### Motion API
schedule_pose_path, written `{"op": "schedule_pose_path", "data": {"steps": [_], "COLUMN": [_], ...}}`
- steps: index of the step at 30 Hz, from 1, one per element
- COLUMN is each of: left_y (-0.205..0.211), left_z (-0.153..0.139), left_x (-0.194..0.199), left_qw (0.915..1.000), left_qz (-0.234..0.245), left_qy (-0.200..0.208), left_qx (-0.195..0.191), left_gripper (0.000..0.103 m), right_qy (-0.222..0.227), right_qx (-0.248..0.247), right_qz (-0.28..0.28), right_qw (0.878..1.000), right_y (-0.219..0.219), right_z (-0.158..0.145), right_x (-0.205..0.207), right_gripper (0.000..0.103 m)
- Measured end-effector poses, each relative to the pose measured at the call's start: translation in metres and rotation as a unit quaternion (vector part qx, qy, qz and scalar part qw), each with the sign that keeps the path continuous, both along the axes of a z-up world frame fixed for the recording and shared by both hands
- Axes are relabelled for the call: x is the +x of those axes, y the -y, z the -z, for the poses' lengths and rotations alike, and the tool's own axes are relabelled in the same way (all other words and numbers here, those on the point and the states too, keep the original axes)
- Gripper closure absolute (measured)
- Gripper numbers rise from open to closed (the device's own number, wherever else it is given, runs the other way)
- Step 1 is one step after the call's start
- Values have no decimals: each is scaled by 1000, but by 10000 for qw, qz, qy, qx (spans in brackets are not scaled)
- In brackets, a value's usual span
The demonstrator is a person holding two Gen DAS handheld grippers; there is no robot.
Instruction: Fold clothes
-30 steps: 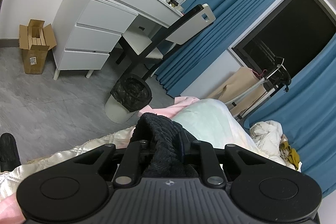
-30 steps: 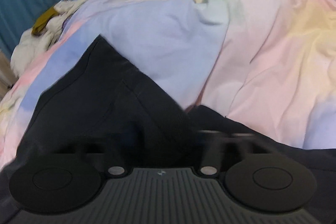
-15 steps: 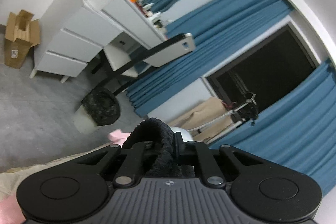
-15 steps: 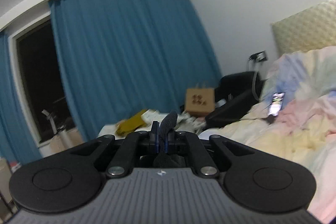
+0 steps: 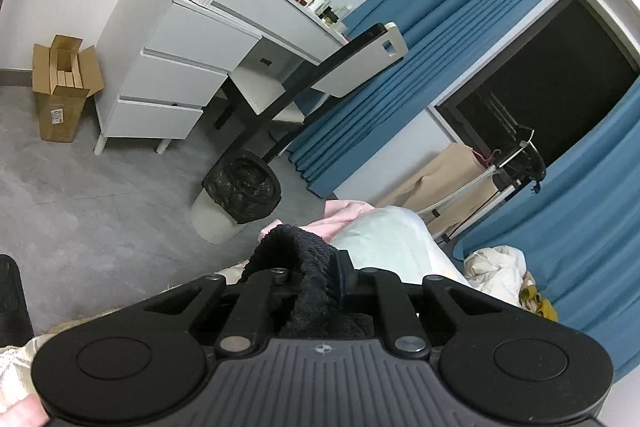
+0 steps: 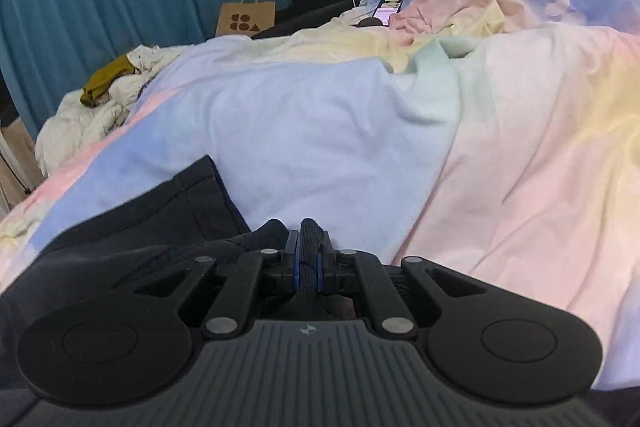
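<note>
Both my grippers, left gripper [image 5: 316, 267] and right gripper [image 6: 307, 255], pinch the dark knit garment [image 6: 140, 223] over the pastel patchwork duvet [image 6: 500, 131].

A white desk [image 5: 176, 39] with drawers sits at 11 o'clock. A brown box [image 5: 62, 87] stands on the floor at 9 o'clock from it. A bin [image 5: 240, 195] with a black bag is at 5 o'clock. A phone [image 6: 390, 5] lies on the colorful blanket [image 6: 500, 131], at 12 o'clock.
</note>
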State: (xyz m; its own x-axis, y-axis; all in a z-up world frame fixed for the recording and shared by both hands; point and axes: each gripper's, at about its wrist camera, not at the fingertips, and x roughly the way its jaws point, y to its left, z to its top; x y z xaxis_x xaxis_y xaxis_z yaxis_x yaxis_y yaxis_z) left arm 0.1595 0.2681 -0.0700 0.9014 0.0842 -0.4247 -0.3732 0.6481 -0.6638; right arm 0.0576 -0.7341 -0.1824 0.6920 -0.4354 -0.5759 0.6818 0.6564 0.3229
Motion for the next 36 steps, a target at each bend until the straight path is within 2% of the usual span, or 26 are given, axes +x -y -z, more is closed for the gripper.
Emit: {"op": "schedule_pose_path", "data": {"steps": [2,5,9,12,15,17,18,21,24,27,28,30,32,33,34,35,36], "left_y": [1,0,-6,-12,-16,-19,-21,-25,-11,3,5,6,2,-1,-4,-7,-9], "left_z": [-1,-6,-9,-12,-10,-9,-8,-6,-2,5,7,12,14,15,16,17,17], "left_x": [0,-6,-18,-26,-12,-2,2,17,49,76,83,91,91,88,84,81,76], "left_qw": [10000,9995,9967,9935,9956,9965,9969,9975,9991,9980,9975,9965,9964,9964,9963,9962,9959], "left_qz": [-37,-55,-113,-110,-94,-84,-78,-61,58,93,92,121,193,228,263,299,338], "left_qy": [49,307,707,954,685,505,415,144,-261,-610,-693,-822,-771,-725,-678,-631,-596], "left_qx": [5,-45,-386,-612,-639,-656,-665,-688,-337,-116,-96,-137,-287,-367,-448,-528,-586], "left_gripper": [90,91,92,93,93,93,92,92,93,93,92,92,89,88,85,75,68], "right_qy": [178,886,1592,2155,2620,2615,2447,1602,711,15,-62,57,255,350,446,537,609], "right_qx": [53,155,-186,-532,-861,-959,-1041,-962,-667,-581,-627,-722,-709,-666,-623,-477,-314], "right_qz": [35,68,-128,-312,-417,-399,-356,-212,-51,31,29,-68,-234,-336,-437,-592,-744], "right_qw": [9998,9959,9870,9745,9603,9596,9633,9822,9952,9983,9980,9974,9969,9966,9961,9957,9949], "right_y": [1,-9,-44,-66,-71,-62,-56,-27,1,18,16,17,21,23,25,27,29], "right_z": [1,-27,-84,-137,-189,-211,-216,-196,-137,-74,-59,-41,-34,-35,-35,-36,-41], "right_x": [-9,-38,-84,-108,-114,-88,-66,16,86,135,145,152,149,144,140,135,127], "right_gripper": [95,96,97,97,97,97,97,97,97,96,96,94,86,80,63,48,43]}}
